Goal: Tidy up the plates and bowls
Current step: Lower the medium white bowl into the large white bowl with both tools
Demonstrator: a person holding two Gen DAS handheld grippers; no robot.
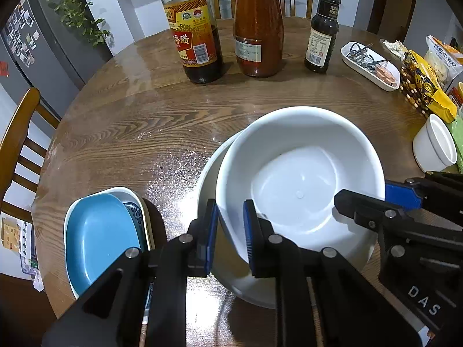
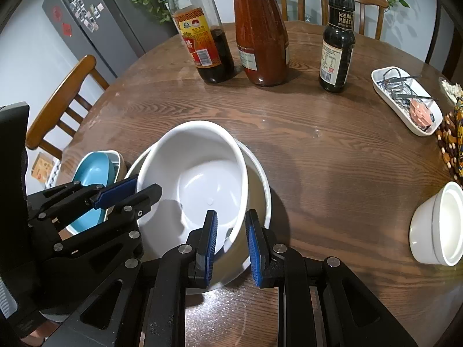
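- White bowl (image 1: 301,179): deep, round, glossy and empty, it sits tilted inside a wider, shallower white dish (image 1: 207,173) near the front edge of the round desk (image 1: 139,133).
- Blue plate (image 1: 98,237): a smooth rounded oblong, lying in a white-rimmed dish with a blue pattern (image 1: 136,214), just left of the white bowl at the desk's near edge.
- Small white cup (image 2: 437,225): thick-walled and round, lying on its side at the right of the desk, well apart from the bowl.
- Oblong white tray (image 2: 405,104): it holds dark metal clips and a small reddish item, far right.
- Three bottles stand upright at the back: a clear vinegar bottle (image 1: 194,34) with dark liquid low down, a jar-like bottle of red sauce (image 1: 257,29) and a small dark bottle (image 1: 322,31).
- The desk is brown wood with strong grain and a shiny film.
- Left gripper (image 1: 230,235): angled steeply down, its blue-padded fingers (image 1: 249,231) closed on the bowl's near-left wall, one pad outside and one inside.
- Right gripper (image 2: 231,241): angled steeply down likewise, its fingers (image 2: 211,237) astride the bowl's near-right wall; I cannot tell whether the pads press on it.
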